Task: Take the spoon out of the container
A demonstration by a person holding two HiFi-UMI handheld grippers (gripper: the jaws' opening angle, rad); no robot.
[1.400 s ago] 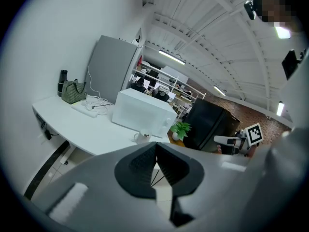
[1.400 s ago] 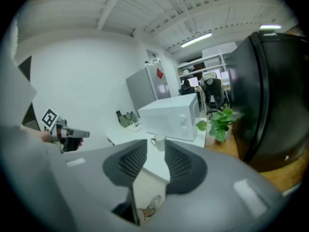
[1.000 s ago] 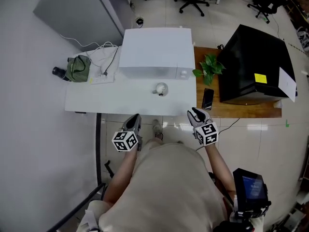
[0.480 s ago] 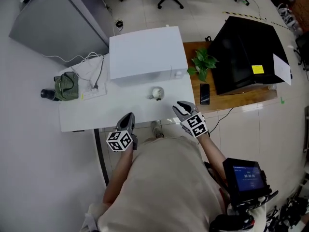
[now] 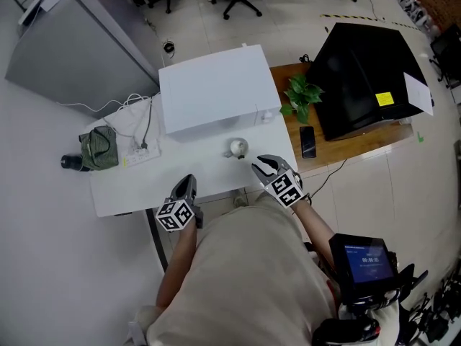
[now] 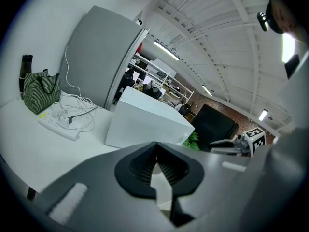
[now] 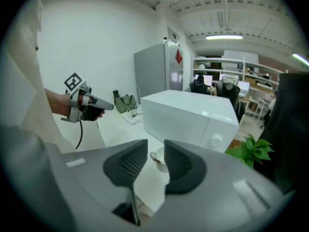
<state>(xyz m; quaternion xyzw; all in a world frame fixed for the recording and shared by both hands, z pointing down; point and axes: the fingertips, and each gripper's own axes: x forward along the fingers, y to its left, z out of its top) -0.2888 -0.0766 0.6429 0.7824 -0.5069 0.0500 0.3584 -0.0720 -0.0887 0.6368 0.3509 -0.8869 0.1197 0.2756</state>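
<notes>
A small white cup (image 5: 238,148) stands near the front edge of the white table (image 5: 144,182), just before the microwave; a dark spoon end (image 5: 241,156) pokes out at its near side. My right gripper (image 5: 262,166) hangs over the table's front edge, a short way right of and nearer than the cup, jaws open and empty. In the right gripper view the cup (image 7: 159,157) shows in the gap of the right gripper (image 7: 155,151). My left gripper (image 5: 187,184) sits at the table's front edge, left of the cup. Its pads (image 6: 166,168) meet at the tip of the left gripper (image 6: 155,146), with nothing held.
A white microwave (image 5: 216,89) fills the table's back. A power strip with cables (image 5: 140,146), a green bag (image 5: 97,148) and a dark bottle (image 5: 70,161) lie at the left. To the right, a wooden table carries a plant (image 5: 301,96), a phone (image 5: 307,141) and a black box (image 5: 360,78).
Both grippers have moved forward from in front of the table to its front edge; the right one now reaches over the tabletop close to the cup. The cup has not moved.
</notes>
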